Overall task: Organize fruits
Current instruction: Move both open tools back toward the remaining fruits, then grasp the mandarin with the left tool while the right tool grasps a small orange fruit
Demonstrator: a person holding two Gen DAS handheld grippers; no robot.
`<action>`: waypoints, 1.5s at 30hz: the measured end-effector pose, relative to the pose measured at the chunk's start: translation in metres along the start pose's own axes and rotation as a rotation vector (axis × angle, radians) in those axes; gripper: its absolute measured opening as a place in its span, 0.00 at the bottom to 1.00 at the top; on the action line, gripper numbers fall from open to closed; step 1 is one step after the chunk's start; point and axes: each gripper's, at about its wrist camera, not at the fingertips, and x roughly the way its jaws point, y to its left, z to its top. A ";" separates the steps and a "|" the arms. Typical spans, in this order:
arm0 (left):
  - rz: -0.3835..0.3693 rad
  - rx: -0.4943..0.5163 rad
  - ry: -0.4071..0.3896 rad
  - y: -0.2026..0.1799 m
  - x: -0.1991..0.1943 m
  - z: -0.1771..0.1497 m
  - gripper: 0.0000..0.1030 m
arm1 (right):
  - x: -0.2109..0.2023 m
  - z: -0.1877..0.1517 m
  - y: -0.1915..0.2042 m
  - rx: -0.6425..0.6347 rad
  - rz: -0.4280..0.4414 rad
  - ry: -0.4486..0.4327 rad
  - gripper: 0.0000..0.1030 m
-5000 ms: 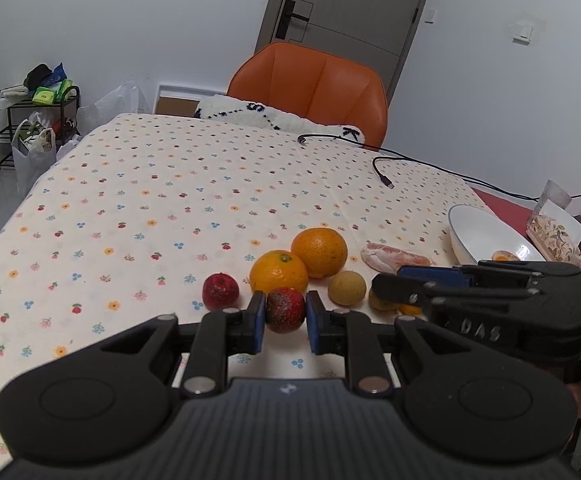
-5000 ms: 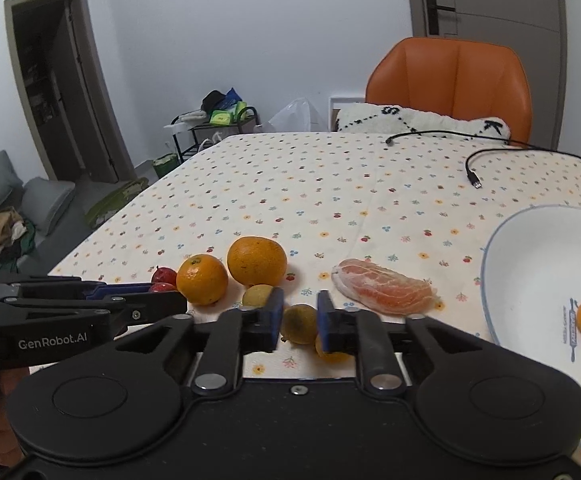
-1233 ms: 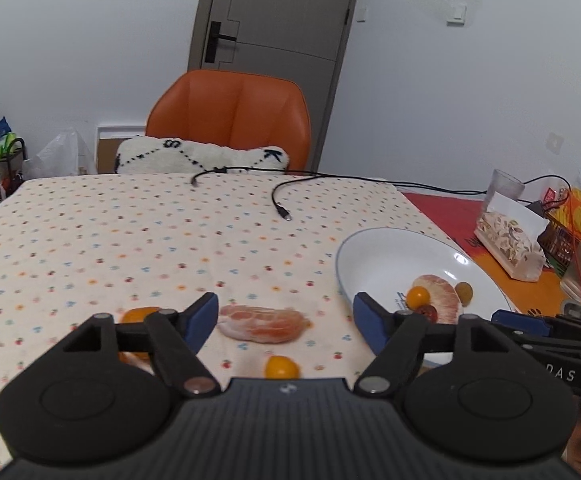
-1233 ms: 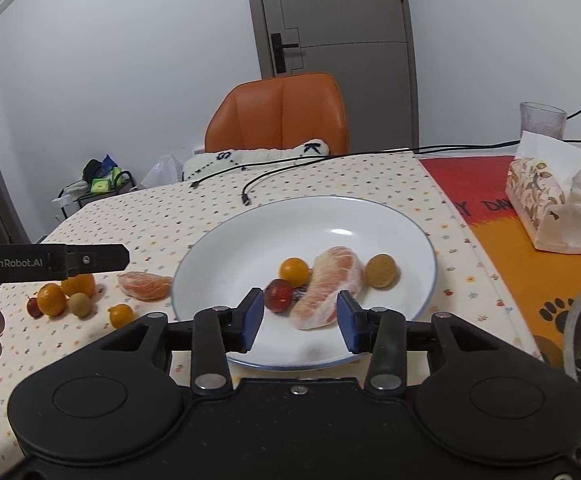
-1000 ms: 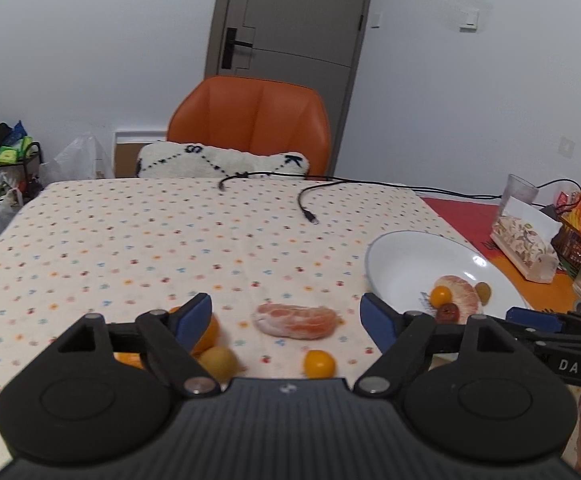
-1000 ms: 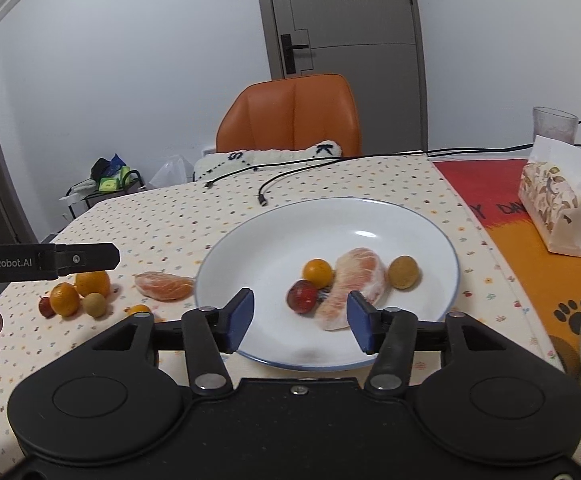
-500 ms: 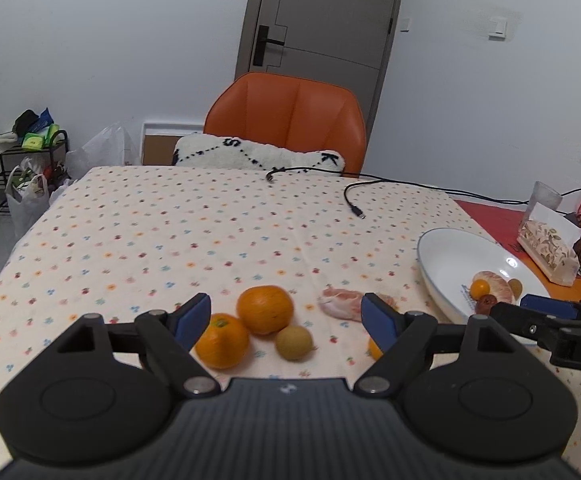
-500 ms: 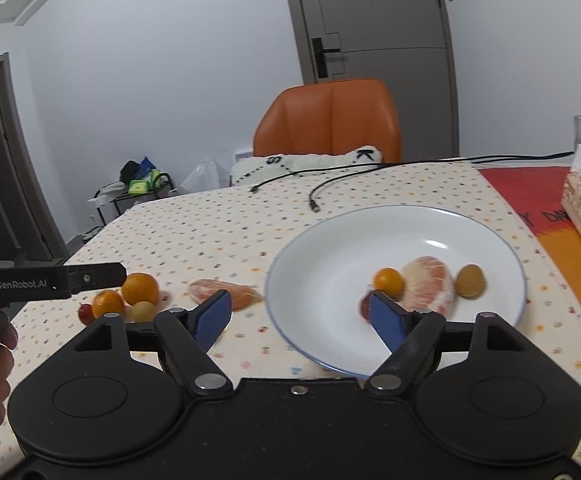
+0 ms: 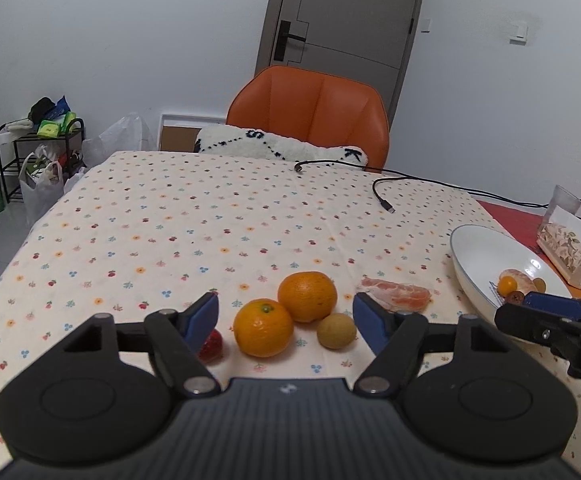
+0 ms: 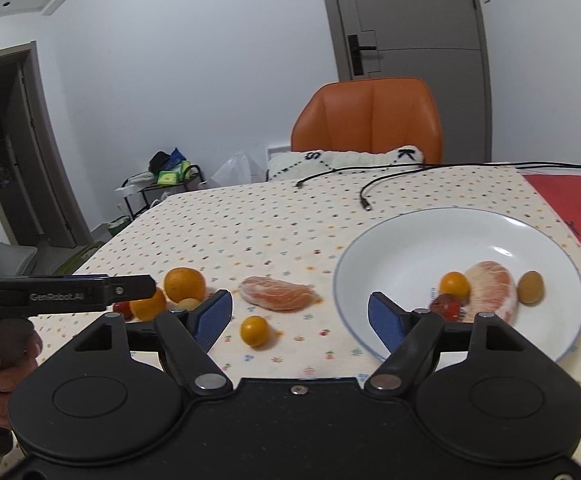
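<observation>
From the left wrist view, your left hand-held gripper (image 9: 284, 316) has swung back from the plate side to the loose pile; a second ago it faced the peeled segment and the white plate, and now its blue pads stand wide apart with nothing between them. Framed between them are two oranges (image 9: 307, 297), touching each other, with a small brown fruit (image 9: 336, 331) just beside them and a red fruit (image 9: 211, 346) half hidden behind the left pad. The peeled citrus segment (image 9: 396, 298) lies on the table (image 9: 210, 216) beyond the right pad. That tells you the last delivery is done and this pile is what remains. You hold the tool low and level, aimed straight at the front orange, so it looks lined up for the next pick

From the right wrist view, your right hand-held gripper (image 10: 300, 318) has drawn back from the white plate (image 10: 410, 240) and opened further; its pads are spread and empty. The plate holds a small orange fruit (image 10: 455, 285), a red one, a peeled segment and a brown one. A small orange fruit (image 10: 254, 331) sits on the table between the pads, with the other peeled segment behind it. This tool hovers level, its right pad over the plate's near rim
</observation>
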 end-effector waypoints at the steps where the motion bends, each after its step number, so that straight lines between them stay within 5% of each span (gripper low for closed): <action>1: 0.000 -0.002 0.003 0.001 0.001 0.000 0.65 | 0.001 0.000 0.002 -0.003 0.005 0.001 0.71; 10: 0.002 -0.021 0.026 0.010 0.013 -0.005 0.47 | 0.013 -0.003 0.020 -0.034 0.046 0.034 0.59; 16: -0.009 -0.019 0.042 0.011 0.021 -0.008 0.46 | 0.022 -0.006 0.027 -0.038 0.058 0.059 0.58; 19: 0.000 -0.021 0.050 0.012 0.026 -0.010 0.35 | 0.026 -0.007 0.030 -0.038 0.060 0.069 0.56; 35: -0.031 -0.059 0.012 0.024 0.005 -0.001 0.34 | 0.055 -0.011 0.037 -0.050 0.030 0.124 0.41; 42: -0.044 -0.045 0.018 0.017 0.005 -0.001 0.34 | 0.069 -0.013 0.043 -0.084 -0.009 0.153 0.21; 45: -0.049 -0.039 0.013 0.011 0.005 0.001 0.34 | 0.067 -0.013 0.040 -0.069 -0.001 0.148 0.21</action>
